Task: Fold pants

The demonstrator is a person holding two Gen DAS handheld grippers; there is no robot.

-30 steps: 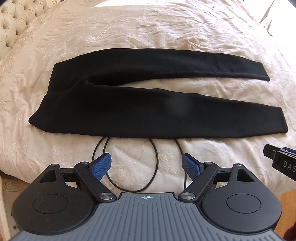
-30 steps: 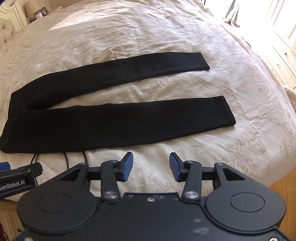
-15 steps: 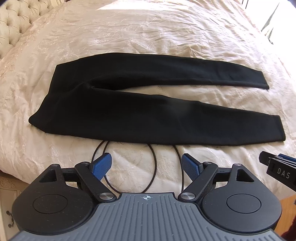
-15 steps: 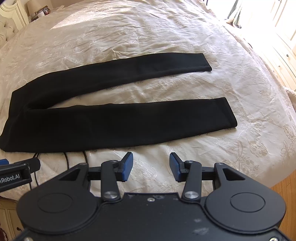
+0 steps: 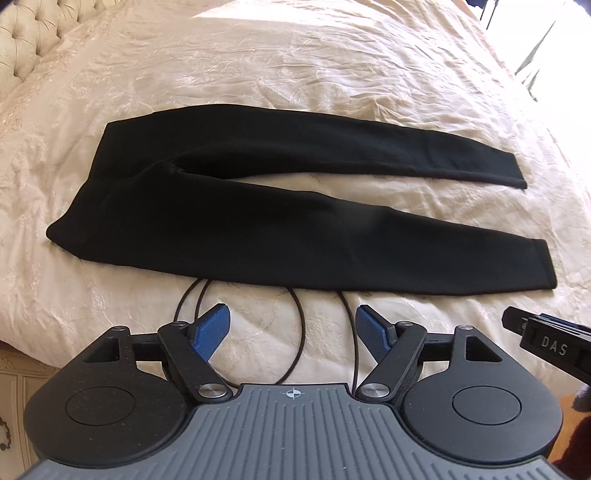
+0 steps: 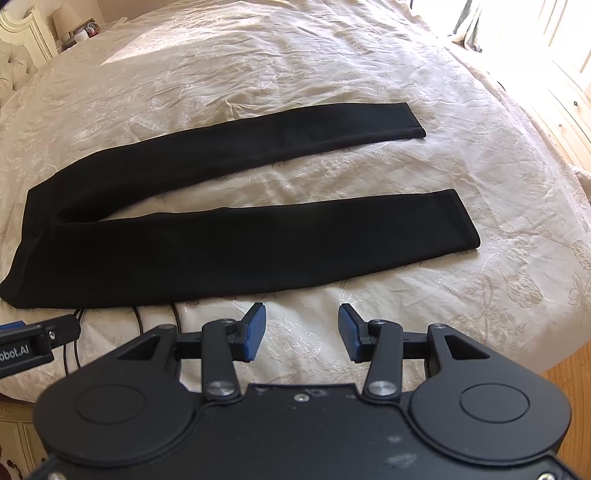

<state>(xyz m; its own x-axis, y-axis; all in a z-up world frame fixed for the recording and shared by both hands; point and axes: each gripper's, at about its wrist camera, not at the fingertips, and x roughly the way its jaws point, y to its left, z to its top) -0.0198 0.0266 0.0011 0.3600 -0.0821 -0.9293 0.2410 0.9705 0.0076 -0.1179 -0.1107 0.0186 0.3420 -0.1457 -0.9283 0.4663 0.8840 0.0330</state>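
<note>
Black pants [image 5: 207, 236] lie flat on the cream bedspread, waist to the left and both legs spread apart toward the right; they also show in the right wrist view [image 6: 221, 247]. My left gripper [image 5: 293, 325] is open and empty, hovering over the bed's near edge just short of the near leg. My right gripper [image 6: 301, 325] is open and empty, also just short of the near leg, nearer its hem [image 6: 463, 221]. Each gripper shows at the edge of the other's view.
A thin black cable [image 5: 295, 332] loops on the bedspread [image 5: 295, 74] between the grippers and the pants. A tufted headboard [image 5: 33, 33] stands at the left. The bed's edge drops to a wooden floor [image 6: 569, 369] at the right.
Both grippers have tilted or drawn back slightly, so the pants sit a little farther up in both views. The pants have not moved and both grippers stay open.
</note>
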